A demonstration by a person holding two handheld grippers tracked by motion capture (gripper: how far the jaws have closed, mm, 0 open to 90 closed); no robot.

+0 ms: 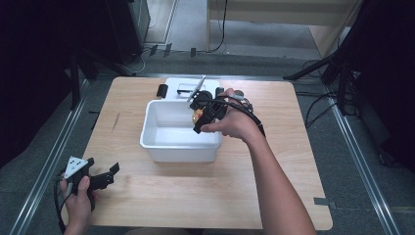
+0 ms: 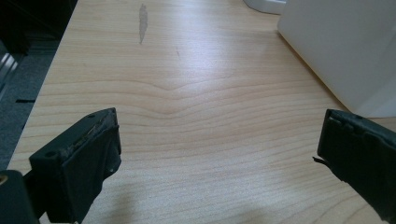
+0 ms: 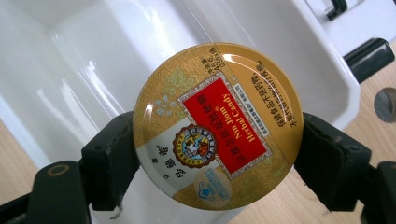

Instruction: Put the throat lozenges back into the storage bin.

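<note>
A person's right claw (image 3: 217, 154) grips a round gold candy tin (image 3: 218, 126) by its rim, one jaw on each side, and holds it above the far right corner of a white plastic bin (image 1: 161, 142) at the middle of the wooden table (image 1: 274, 191). Held flat with the lid facing the gripper's camera, the tin looks poised for lowering into the empty bin. Its red label reads "Nin Jiom Herbal Candy", with Chinese lettering around it and what seems to be "45g" near the edge. The left claw (image 2: 217, 154) rests wide apart and empty at the table's near left corner, apparently waiting. Behind the bin lie a white tray (image 1: 178, 83) and small dark objects.
</note>
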